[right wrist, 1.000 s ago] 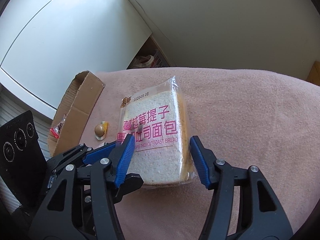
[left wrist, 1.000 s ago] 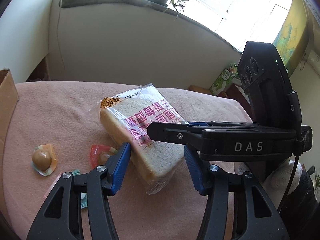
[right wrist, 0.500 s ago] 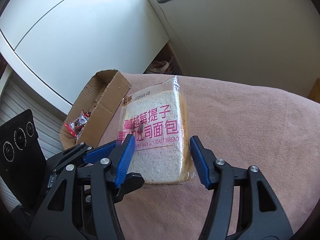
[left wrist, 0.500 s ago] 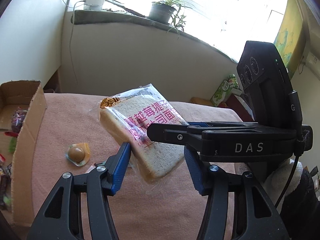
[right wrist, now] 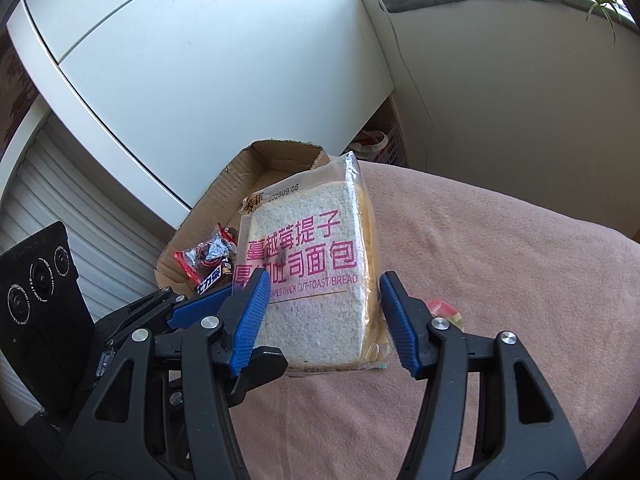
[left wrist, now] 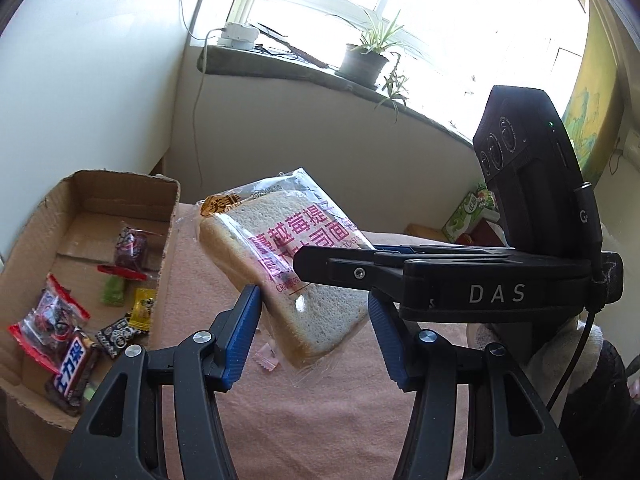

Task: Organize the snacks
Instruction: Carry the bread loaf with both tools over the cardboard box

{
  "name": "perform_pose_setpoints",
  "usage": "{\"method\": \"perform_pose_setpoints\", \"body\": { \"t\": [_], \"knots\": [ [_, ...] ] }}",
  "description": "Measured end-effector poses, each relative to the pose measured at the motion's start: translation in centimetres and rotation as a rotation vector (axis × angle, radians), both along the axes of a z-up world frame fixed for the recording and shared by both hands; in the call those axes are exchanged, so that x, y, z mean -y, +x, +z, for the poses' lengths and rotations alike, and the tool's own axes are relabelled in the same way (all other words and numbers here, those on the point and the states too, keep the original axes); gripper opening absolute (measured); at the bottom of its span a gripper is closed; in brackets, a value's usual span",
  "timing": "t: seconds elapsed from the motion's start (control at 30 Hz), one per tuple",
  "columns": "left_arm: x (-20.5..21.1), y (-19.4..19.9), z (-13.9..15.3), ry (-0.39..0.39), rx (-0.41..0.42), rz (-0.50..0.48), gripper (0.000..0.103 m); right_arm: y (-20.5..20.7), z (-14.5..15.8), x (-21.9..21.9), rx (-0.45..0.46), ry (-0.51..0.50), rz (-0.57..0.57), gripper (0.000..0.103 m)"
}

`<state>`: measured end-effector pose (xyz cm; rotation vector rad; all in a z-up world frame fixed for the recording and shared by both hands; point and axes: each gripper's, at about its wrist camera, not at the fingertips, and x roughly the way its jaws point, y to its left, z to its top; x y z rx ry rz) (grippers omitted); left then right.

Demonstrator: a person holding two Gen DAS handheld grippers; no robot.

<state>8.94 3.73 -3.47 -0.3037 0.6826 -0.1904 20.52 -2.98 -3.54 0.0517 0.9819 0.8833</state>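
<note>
Left wrist view has the packet of toast bread (left wrist: pixel 288 264) up in the air, clear of the pink blanket (left wrist: pixel 320 420) that covers the worktop. It's tilted, pink lettering facing up. Both grippers are on it: the left gripper (left wrist: pixel 316 336) has its blue pads either side of the lower end of the packet, and the right gripper (left wrist: pixel 360 268) reaches in from the right across the printed face. Right wrist view shows the same thing from the other side, right gripper (right wrist: pixel 320 316) clamped on the packet's two sides, left gripper (right wrist: pixel 208 304) coming in from the left and gripping the near left corner. Cardboard box (left wrist: pixel 120 196) sits at the left edge of the worktop with a few wrapped snacks (left wrist: pixel 60 320) in it already. One small wrapped sweet (right wrist: pixel 444 312) lies on the blanket, just right of the packet.
</note>
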Motion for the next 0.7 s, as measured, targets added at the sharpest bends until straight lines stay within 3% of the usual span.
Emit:
{"method": "perform_pose_setpoints", "body": {
  "t": [0.7],
  "knots": [
    [-9.9, -3.2, -1.1, -0.010, -0.021, 0.165, 0.055, -0.9, -1.2, -12.8, -0.025, -0.008, 0.151, 0.060]
  ]
}}
